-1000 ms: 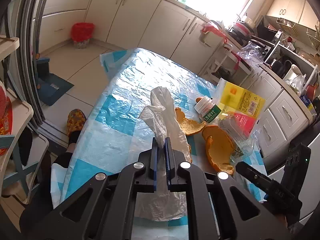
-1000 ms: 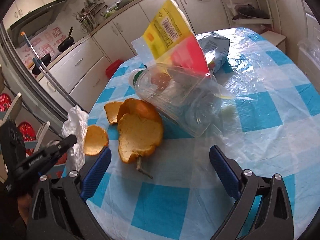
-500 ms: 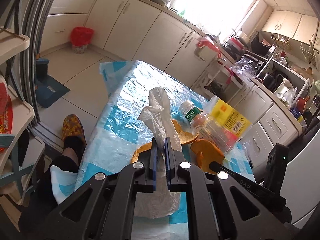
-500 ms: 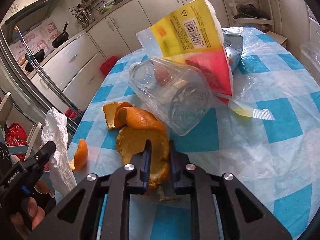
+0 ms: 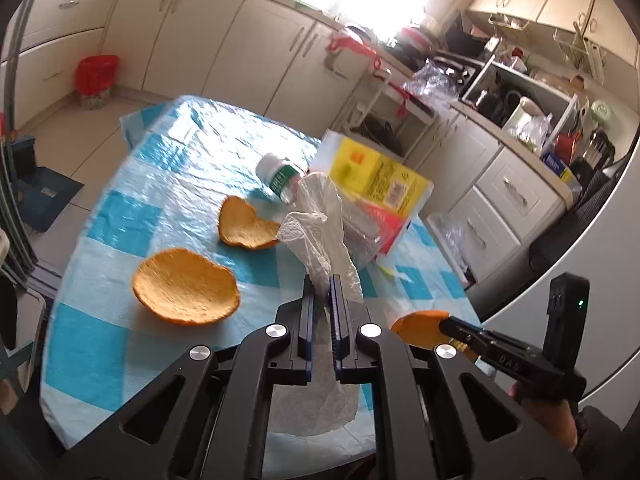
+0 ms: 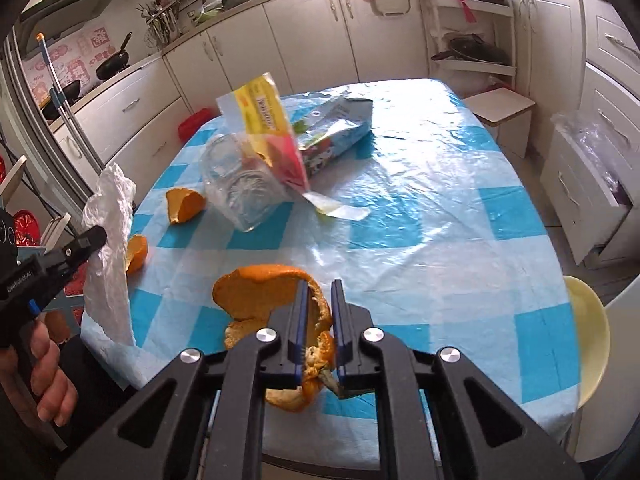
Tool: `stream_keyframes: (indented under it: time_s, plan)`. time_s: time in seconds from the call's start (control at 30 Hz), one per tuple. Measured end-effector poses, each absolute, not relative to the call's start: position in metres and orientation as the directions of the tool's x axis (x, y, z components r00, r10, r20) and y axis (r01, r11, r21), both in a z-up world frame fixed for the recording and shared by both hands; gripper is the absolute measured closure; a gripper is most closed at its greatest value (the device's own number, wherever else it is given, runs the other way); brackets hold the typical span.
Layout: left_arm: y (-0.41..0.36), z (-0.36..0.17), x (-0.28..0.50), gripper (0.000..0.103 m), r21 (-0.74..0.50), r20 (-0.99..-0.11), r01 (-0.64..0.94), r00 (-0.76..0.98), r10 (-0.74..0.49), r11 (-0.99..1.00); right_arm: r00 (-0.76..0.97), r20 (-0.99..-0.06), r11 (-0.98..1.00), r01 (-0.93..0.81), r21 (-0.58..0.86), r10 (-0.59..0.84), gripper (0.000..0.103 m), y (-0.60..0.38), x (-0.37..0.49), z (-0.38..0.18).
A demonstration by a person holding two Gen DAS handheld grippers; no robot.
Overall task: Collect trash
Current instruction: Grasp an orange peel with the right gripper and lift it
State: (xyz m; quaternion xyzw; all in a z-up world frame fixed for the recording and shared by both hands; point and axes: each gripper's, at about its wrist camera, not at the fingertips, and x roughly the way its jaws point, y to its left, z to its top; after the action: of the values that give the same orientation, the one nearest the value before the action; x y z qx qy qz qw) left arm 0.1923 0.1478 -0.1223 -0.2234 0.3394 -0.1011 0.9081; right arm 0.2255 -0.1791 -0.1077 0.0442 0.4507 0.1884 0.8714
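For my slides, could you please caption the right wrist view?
Right gripper clamps an orange peel above the checked tablecloth; left gripper holds a white plastic bag.

The left wrist view looks forward and down along the left gripper (image 5: pixel 322 296), from just above the near edge of the table (image 5: pixel 120 208), facing the window and the kitchen cabinets (image 5: pixel 208 40). The right wrist view looks along the right gripper (image 6: pixel 320 300) from the table's near side, set higher and farther back, facing the cabinet wall (image 6: pixel 304 28) and the stove corner. Both views share the checked tabletop, the clear plastic bottle (image 5: pixel 360 224) (image 6: pixel 240 188), the yellow packet (image 5: pixel 380 180) (image 6: pixel 266 110) and the loose orange peels (image 5: pixel 186 286) (image 6: pixel 184 204); each view also catches the other gripper at its edge
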Motion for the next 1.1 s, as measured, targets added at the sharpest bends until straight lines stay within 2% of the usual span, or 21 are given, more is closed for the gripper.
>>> stream_keyframes:
  time_s: [0.03, 0.07, 0.1, 0.2, 0.23, 0.27, 0.47, 0.53, 0.6, 0.67, 0.7, 0.8, 0.97, 1.0, 1.03, 1.07, 1.1]
  plan:
    - [0.138, -0.129, 0.198, 0.096, -0.46, -0.6, 0.035, 0.724, -0.34, 0.887, 0.516, -0.771, 0.925, -0.278, 0.261, 0.372, 0.084, -0.183, 0.226, -0.111]
    - [0.131, -0.135, 0.202, 0.096, -0.44, -0.626, 0.028, 0.707, -0.329, 0.898, 0.511, -0.769, 0.921, -0.271, 0.28, 0.384, 0.07, -0.187, 0.227, -0.113]
    - [0.125, -0.14, 0.204, 0.094, -0.427, -0.645, 0.025, 0.692, -0.324, 0.904, 0.509, -0.763, 0.916, -0.267, 0.3, 0.398, 0.06, -0.191, 0.226, -0.117]
    - [0.113, -0.149, 0.206, 0.076, -0.379, -0.684, 0.022, 0.666, -0.296, 0.925, 0.5, -0.751, 0.901, -0.264, 0.343, 0.432, 0.058, -0.197, 0.227, -0.121]
    - [0.11, -0.15, 0.206, 0.066, -0.367, -0.688, 0.021, 0.667, -0.287, 0.93, 0.5, -0.747, 0.899, -0.262, 0.352, 0.438, 0.058, -0.198, 0.228, -0.12]
    - [0.109, -0.15, 0.205, 0.06, -0.357, -0.69, 0.019, 0.669, -0.277, 0.934, 0.501, -0.744, 0.896, -0.261, 0.358, 0.443, 0.058, -0.199, 0.227, -0.119]
    - [0.091, -0.149, 0.203, 0.053, -0.29, -0.703, 0.051, 0.666, -0.249, 0.956, 0.508, -0.74, 0.896, -0.3, 0.328, 0.441, 0.058, -0.19, 0.224, -0.117]
    - [0.082, -0.15, 0.204, 0.054, -0.247, -0.716, 0.062, 0.661, -0.225, 0.967, 0.504, -0.747, 0.896, -0.32, 0.306, 0.435, 0.068, -0.185, 0.222, -0.118]
    - [0.078, -0.154, 0.206, 0.056, -0.228, -0.722, 0.065, 0.658, -0.214, 0.971, 0.504, -0.748, 0.897, -0.332, 0.293, 0.431, 0.084, -0.181, 0.223, -0.12]
    - [0.074, -0.155, 0.208, 0.087, -0.218, -0.725, 0.073, 0.656, -0.212, 0.973, 0.516, -0.738, 0.896, -0.331, 0.296, 0.434, 0.085, -0.183, 0.223, -0.12]
    - [0.073, -0.156, 0.21, 0.091, -0.228, -0.725, 0.082, 0.651, -0.225, 0.97, 0.532, -0.731, 0.9, -0.327, 0.289, 0.428, 0.086, -0.184, 0.222, -0.118]
    - [0.074, -0.158, 0.209, 0.093, -0.232, -0.715, 0.075, 0.663, -0.222, 0.97, 0.576, -0.711, 0.913, -0.302, 0.274, 0.404, 0.087, -0.192, 0.221, -0.113]
    - [0.071, -0.158, 0.207, 0.093, -0.205, -0.711, 0.076, 0.673, -0.202, 0.976, 0.574, -0.719, 0.919, -0.273, 0.283, 0.392, 0.087, -0.2, 0.224, -0.117]
    - [0.07, -0.158, 0.207, 0.093, -0.199, -0.712, 0.076, 0.674, -0.197, 0.977, 0.565, -0.728, 0.92, -0.268, 0.285, 0.39, 0.085, -0.201, 0.225, -0.119]
    - [0.07, -0.158, 0.207, 0.093, -0.196, -0.712, 0.075, 0.675, -0.194, 0.978, 0.565, -0.728, 0.92, -0.268, 0.285, 0.39, 0.079, -0.201, 0.225, -0.119]
    - [0.069, -0.158, 0.206, 0.093, -0.192, -0.712, 0.074, 0.676, -0.191, 0.979, 0.558, -0.732, 0.92, -0.266, 0.288, 0.391, 0.065, -0.201, 0.225, -0.121]
    - [0.069, -0.158, 0.206, 0.093, -0.19, -0.712, 0.074, 0.677, -0.189, 0.979, 0.557, -0.728, 0.916, -0.27, 0.295, 0.399, 0.061, -0.201, 0.224, -0.122]
